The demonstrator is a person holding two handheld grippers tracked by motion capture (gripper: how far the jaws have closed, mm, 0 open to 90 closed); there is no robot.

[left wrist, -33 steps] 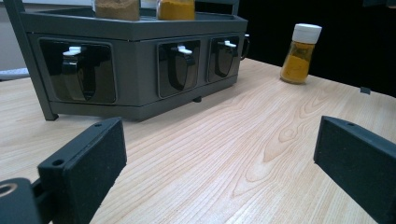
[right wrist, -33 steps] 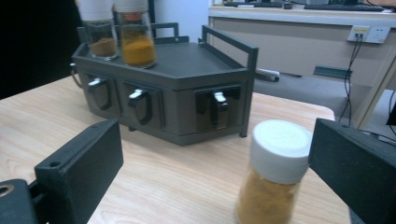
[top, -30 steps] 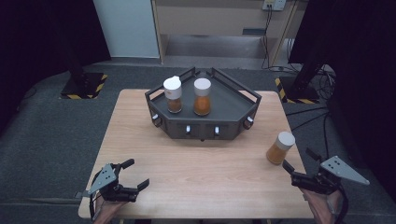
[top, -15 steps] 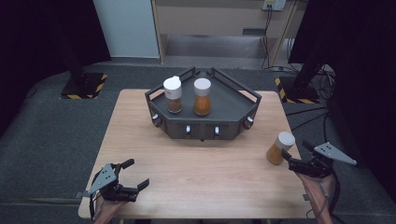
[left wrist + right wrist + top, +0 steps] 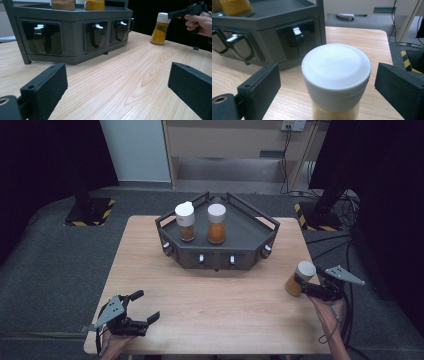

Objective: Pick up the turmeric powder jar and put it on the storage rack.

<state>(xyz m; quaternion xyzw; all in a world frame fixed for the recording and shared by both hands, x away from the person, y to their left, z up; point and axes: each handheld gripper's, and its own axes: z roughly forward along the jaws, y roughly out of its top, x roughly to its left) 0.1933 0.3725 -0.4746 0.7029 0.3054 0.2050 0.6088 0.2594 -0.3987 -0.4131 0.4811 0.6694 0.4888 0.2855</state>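
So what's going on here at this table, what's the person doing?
A person is working at a wooden table with a hand-held gripper in each hand. The right gripper has come up to a white-capped spice jar standing on the table; its fingers have just been closing, with the jar's cap between them but gaps on both sides. Two more jars stand on the grey rack. The left gripper rests open near the table's front edge, holding nothing.
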